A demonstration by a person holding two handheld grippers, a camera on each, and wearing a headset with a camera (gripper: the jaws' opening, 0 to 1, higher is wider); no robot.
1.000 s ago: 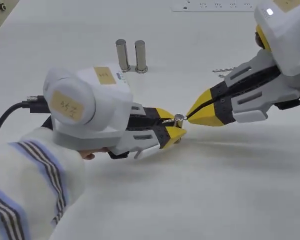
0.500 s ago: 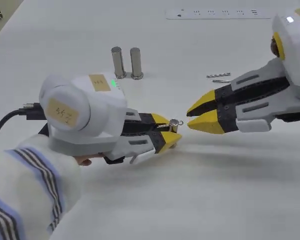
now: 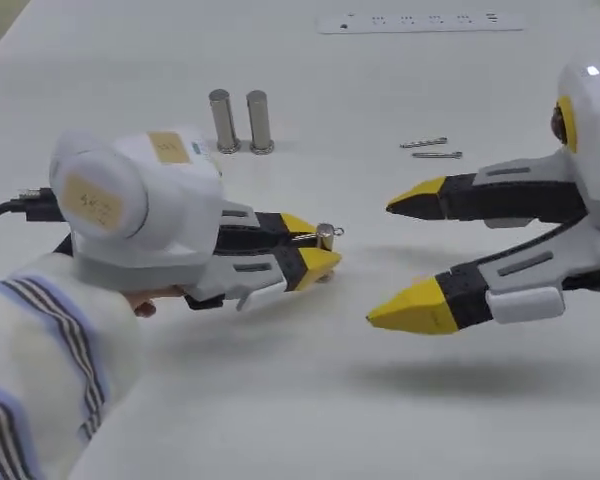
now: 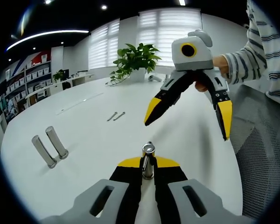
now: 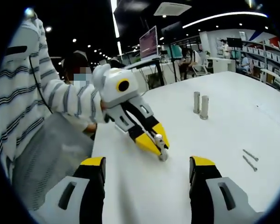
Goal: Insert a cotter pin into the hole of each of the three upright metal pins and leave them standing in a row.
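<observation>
The left gripper (image 3: 325, 256) is shut down on a metal pin (image 3: 327, 236). Its yellow tips clamp the shaft from both sides, so only the round head stands clear above them. The pin is upright near the middle of the white table (image 3: 280, 400); whether its foot touches the surface I cannot tell. A thin wire loop (image 3: 338, 232) shows just right of the head, too small to tell whether it passes through the hole.

The right gripper (image 3: 380, 263) hangs to the right of the pin and apart from it, its jaws spread wide and holding nothing, tips pointing left.

Two more metal pins (image 3: 239, 121) stand upright side by side at the far left, beyond the left gripper. Two loose cotter pins (image 3: 430, 149) lie flat and close together at the far right. A white power strip (image 3: 420, 20) runs along the far edge.
</observation>
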